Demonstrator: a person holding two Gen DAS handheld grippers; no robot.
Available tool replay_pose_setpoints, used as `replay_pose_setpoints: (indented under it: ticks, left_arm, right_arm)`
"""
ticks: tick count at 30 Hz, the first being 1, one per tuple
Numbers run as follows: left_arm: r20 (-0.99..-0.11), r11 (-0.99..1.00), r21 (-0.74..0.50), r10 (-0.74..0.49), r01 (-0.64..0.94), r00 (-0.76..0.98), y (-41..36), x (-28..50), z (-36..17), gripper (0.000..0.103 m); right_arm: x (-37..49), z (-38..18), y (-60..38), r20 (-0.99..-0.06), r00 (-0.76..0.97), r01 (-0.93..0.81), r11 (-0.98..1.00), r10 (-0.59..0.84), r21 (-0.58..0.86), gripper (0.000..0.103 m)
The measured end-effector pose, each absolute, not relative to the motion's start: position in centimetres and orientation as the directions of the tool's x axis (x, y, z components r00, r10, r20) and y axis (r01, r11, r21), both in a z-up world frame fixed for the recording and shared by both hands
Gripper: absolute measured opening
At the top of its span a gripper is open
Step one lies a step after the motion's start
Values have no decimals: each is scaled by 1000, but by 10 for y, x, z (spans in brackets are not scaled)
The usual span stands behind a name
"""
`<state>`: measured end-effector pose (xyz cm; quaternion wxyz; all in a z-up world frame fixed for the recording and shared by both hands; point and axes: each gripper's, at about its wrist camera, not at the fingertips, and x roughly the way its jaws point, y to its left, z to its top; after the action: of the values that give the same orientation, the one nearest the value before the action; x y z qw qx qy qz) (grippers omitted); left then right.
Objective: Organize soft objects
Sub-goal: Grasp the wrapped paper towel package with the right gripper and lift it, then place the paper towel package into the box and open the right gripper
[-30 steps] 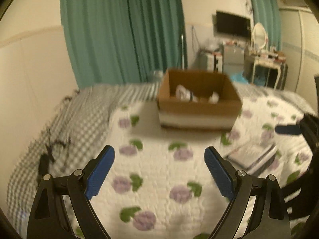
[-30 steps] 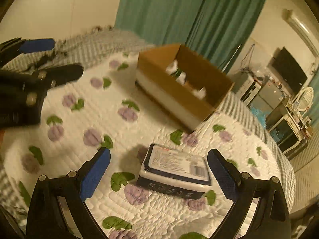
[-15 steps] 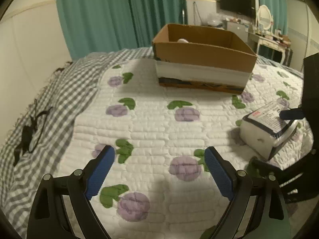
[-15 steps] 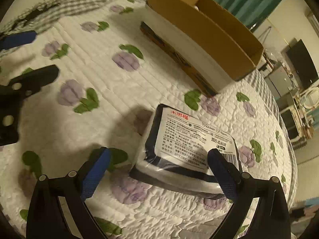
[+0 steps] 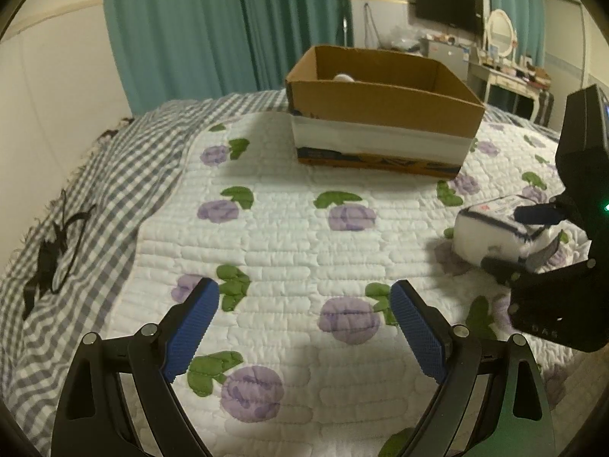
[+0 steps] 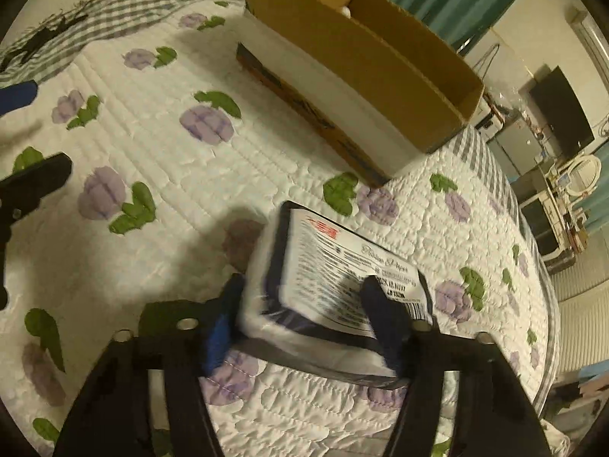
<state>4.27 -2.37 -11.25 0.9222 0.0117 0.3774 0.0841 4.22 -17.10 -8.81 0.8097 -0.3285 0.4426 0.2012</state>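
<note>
A soft white tissue pack with a dark blue border and a printed label (image 6: 335,266) lies on the flowered quilt. My right gripper (image 6: 304,316) is shut on its near end, the pack squeezed between the blue pads. The pack (image 5: 491,228) and right gripper (image 5: 533,236) also show at the right of the left wrist view. My left gripper (image 5: 304,327) is open and empty, low over the quilt. A brown cardboard box (image 5: 380,103) with white objects inside stands further back on the bed; it also shows in the right wrist view (image 6: 361,72).
A grey checked blanket (image 5: 76,198) with a black cable (image 5: 49,259) covers the bed's left side. Green curtains (image 5: 228,26) hang behind. A dresser with a mirror (image 5: 502,38) and a TV (image 5: 449,7) stand at the far right.
My right gripper has dropped to the tissue pack and shut on it. My left gripper has lowered toward the quilt and stayed open.
</note>
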Motion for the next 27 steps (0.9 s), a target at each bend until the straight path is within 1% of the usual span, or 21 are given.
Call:
replay_pose_setpoints:
  ticks: [1,4,9,16,20,23,27]
  left_arm:
    - [-694,986,85,163,-146,701,-23,42,-111,93]
    - [-693,986,79,162,-149,703,-21,40,-107,93]
    - [-680,985,64,160,-159,715,-16,37,-98,93]
    - [-624,986,43,154,-164,766,-8,43,-73,93]
    - [-572,988,38,145,-150,808,-6,59,-45,93]
    - [-532,990,37,136,-137,836,-5,74,-22,93]
    - [-477,992,51,128,-117,870,-4,103,5,93]
  right_arm:
    - [41,-86,-170,-848,529,-617,704,40,-352,51]
    - [42,-77,-175,-847,526,-605,733,75,-311,45]
    - [43,-45,-186,-823,543,-572,791,166,-218,38]
    - [37,7,-192,-750,608,-541,827,261,-151,38]
    - [42,49,-193,-677,664,-534,836,317,-131,37]
    - [54,81,-191,-622,706,-523,841,339,-135,37]
    - [82,109,-184,-566,743,-510,850,357,-134,37]
